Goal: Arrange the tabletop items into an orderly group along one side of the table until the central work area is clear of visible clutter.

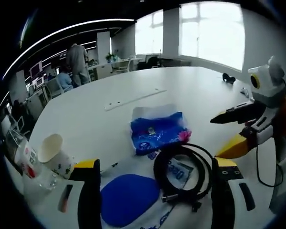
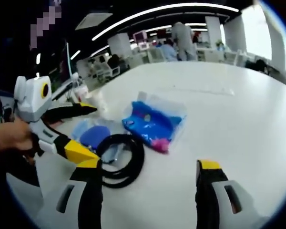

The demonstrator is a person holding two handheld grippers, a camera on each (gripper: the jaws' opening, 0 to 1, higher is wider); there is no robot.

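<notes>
Both grippers hover wide open over the clutter.
Left gripper (image 1: pixel 155 191) straddles the cable coil (image 1: pixel 182 171) beside the blue pack (image 1: pixel 158 130); right gripper (image 2: pixel 148 191) holds nothing. Pinch one strand, drag sideways.

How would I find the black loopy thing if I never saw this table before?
Start at the big white table and look near its front edge, just ahead of the left gripper. Beside the blue crinkly packet lies a coiled black cable. It is the one round black ring there; its neighbours are blue or white.
</notes>
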